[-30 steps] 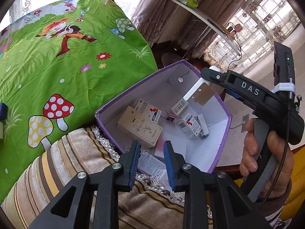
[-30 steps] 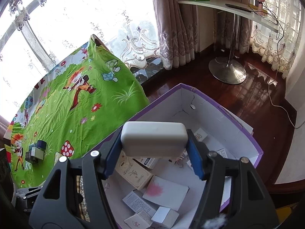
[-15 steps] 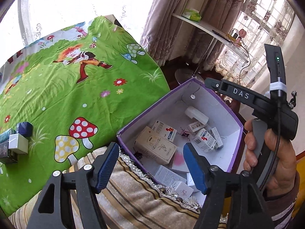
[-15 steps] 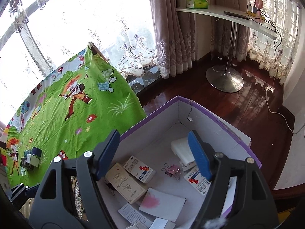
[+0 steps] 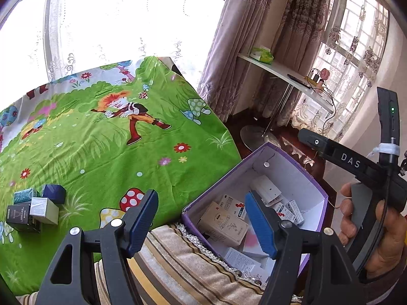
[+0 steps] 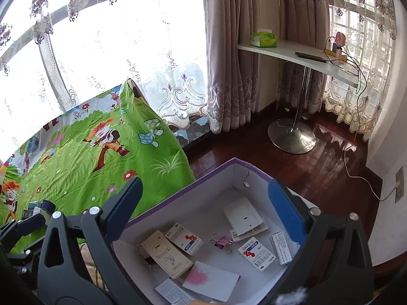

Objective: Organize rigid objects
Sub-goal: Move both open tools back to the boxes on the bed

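The white case [image 6: 243, 215] now lies released in the purple-rimmed box [image 6: 178, 198], leaving the right gripper [image 6: 206, 203] and the left gripper [image 5: 201, 218] spread empty, free for the small boxes [image 5: 33, 209] remaining on the cloth.

A green cartoon cloth [image 5: 106, 152] covers the left surface, while far right a white shelf [image 6: 300, 53] holds a green tissue pack [image 6: 263, 38] before lace curtains [image 6: 229, 50].

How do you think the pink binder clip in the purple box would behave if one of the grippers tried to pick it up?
The pink binder clip looks small and thin against the wide finger pads, so it may slip or twist out of a pinch. Its wire handles appear splayed flat, so it probably won't roll. Lying loose on the purple box floor, it would likely slide if nudged.
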The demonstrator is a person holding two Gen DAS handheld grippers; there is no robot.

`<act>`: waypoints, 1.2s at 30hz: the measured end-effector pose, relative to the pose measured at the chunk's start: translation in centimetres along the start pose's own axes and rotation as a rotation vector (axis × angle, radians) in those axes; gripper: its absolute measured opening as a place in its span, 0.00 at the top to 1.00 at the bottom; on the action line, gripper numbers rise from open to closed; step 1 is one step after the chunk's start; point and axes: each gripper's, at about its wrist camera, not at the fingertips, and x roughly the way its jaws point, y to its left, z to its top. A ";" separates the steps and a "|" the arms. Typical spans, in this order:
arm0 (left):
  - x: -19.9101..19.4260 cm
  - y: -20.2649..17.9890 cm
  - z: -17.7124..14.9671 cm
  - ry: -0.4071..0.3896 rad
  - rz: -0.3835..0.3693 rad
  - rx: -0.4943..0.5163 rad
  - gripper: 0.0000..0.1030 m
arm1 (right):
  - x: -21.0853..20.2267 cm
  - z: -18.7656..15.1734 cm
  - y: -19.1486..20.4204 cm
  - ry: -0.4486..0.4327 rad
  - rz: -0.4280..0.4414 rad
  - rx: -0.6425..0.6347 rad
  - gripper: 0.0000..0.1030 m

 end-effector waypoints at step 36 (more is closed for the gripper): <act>-7.8 21.6 -2.0 -0.081 0.314 -0.278 0.27 | -3.1 -0.3 19.3 0.073 0.396 -0.151 0.02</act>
